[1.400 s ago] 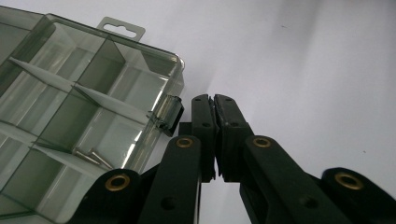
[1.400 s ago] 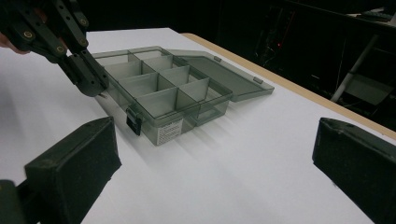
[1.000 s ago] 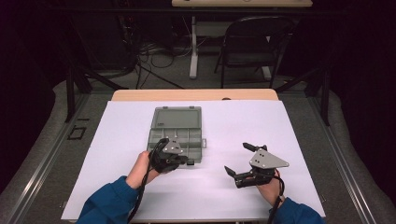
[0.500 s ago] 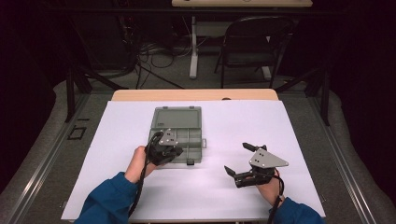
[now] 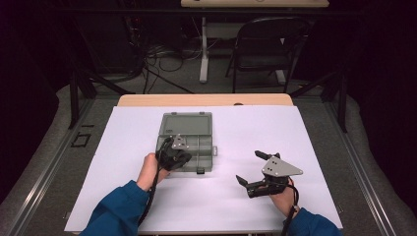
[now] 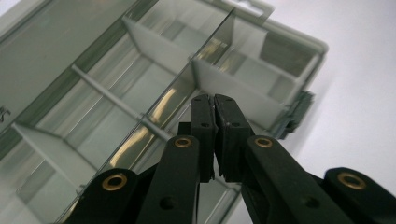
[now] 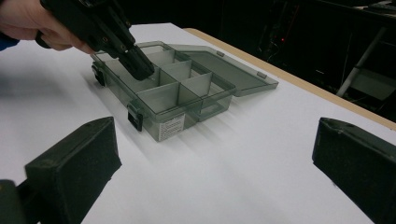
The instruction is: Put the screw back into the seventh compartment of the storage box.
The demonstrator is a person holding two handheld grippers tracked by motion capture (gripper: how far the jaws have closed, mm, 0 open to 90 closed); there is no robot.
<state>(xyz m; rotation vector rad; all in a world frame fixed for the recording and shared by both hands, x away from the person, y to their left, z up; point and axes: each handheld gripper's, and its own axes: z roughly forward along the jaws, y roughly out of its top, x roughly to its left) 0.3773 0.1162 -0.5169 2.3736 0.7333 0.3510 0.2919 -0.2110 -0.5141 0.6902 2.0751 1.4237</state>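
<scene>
- Organizer box (image 5: 189, 141), a smoky clear plastic case with its lid folded flat open, lies a little left of center in the high view, on the white surface (image 5: 275, 128).
- Its lid (image 7: 224, 63) rests on the surface behind the tray, toward the upper right of the right gripper view; pale dividers (image 6: 154, 44) split the tray into compartments, and none shows any contents.
- Two dark latches (image 7: 136, 117) sit on the tray's front wall, with a small white label (image 7: 172, 127) on the wall beside them.
- Around it, the sheet is bare; a strip of wooden edge (image 5: 206, 100) shows at the far side, and a folding chair (image 5: 268, 46) and floor cables (image 5: 162, 54) stand in the dark beyond, well apart from the work.
- Left tongs (image 6: 212, 100) point down into the tray from its lower left corner in the high view, tips just above a divider near the front compartments; whether they touch it I cannot tell.
- Those left tongs are clenched, the two pads (image 6: 203, 122) nearly meeting with nothing between them.
- In the right gripper view the left hand (image 7: 32, 21) and its tool block part of the tray's near left compartments.
- Right tongs (image 5: 252, 169) sit at the lower right of the high view, well apart from the box, released wide, pads (image 7: 74, 163) gripping nothing.
</scene>
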